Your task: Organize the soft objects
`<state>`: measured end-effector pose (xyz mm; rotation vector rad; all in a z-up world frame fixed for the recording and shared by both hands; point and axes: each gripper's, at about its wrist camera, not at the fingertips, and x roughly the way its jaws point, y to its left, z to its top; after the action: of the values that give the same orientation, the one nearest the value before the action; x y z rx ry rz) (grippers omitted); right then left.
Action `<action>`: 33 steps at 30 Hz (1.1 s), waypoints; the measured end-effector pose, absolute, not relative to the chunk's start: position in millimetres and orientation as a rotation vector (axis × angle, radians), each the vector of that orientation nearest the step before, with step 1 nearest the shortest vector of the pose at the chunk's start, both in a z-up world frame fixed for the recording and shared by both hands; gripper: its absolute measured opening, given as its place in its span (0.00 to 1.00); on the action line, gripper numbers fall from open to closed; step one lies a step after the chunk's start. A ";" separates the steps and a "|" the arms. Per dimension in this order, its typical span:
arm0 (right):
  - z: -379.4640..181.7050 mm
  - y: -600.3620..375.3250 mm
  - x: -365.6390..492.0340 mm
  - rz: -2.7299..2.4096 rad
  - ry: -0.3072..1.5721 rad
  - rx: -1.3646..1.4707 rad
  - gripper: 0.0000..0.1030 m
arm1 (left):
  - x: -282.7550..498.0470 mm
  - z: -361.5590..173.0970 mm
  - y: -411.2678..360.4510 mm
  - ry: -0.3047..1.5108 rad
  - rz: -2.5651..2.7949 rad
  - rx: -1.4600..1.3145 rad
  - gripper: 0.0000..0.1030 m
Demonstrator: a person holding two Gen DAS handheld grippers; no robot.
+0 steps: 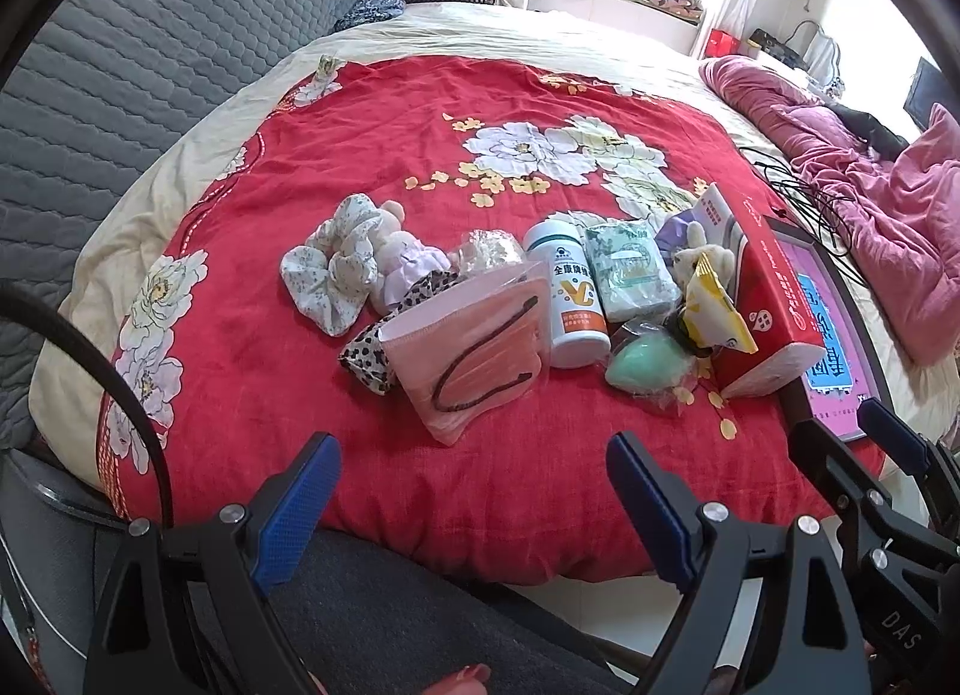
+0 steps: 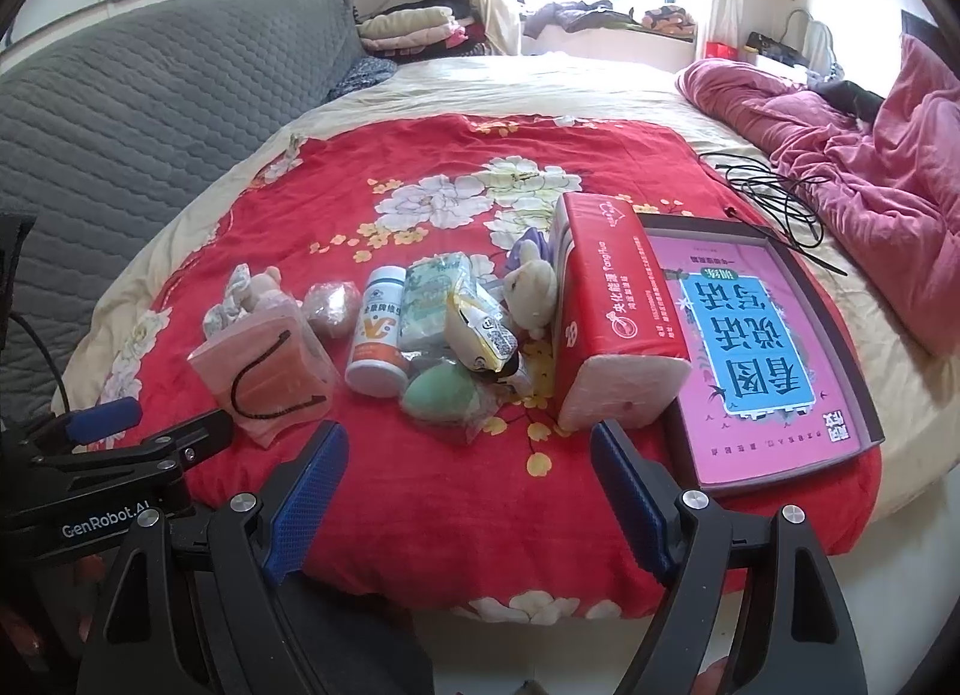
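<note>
Blue pads showed at the bottom of both pictures. My left claw [image 1: 474,485] was wide open and held nothing, and my right claw [image 2: 470,470] was the same. Both hung over the red flower blanket [image 1: 312,395]. In the middle lay the pink pouch [image 1: 474,347], green sponge [image 1: 642,359], white bottle [image 1: 573,299], bunny toy [image 1: 705,260] and flowery scrunchie [image 1: 336,269]. At the right lay the red tissue pack [image 2: 606,323] beside a pink book [image 2: 762,347].

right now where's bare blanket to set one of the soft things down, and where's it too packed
Free: the near strip of red blanket between both open grippers and the row of items, and the far flowered stretch behind them. Packed: from the pink pouch through the white bottle to the red tissue pack beside the tray.
</note>
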<state>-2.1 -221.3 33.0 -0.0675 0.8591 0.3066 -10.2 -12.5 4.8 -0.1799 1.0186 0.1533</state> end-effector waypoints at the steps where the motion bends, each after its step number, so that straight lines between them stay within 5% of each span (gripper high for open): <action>1: 33.5 -222.6 -2.3 0.306 0.857 -0.066 0.81 | -10.4 5.0 -12.4 1.018 0.153 -0.179 0.87; 33: 29.1 -217.5 0.8 0.314 0.870 -0.090 0.81 | -6.9 0.4 -0.2 1.018 0.164 -0.221 0.87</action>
<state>0.8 -217.5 29.1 -0.0901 0.8696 0.3145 -6.9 -0.2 0.4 -0.2209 1.0179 0.1641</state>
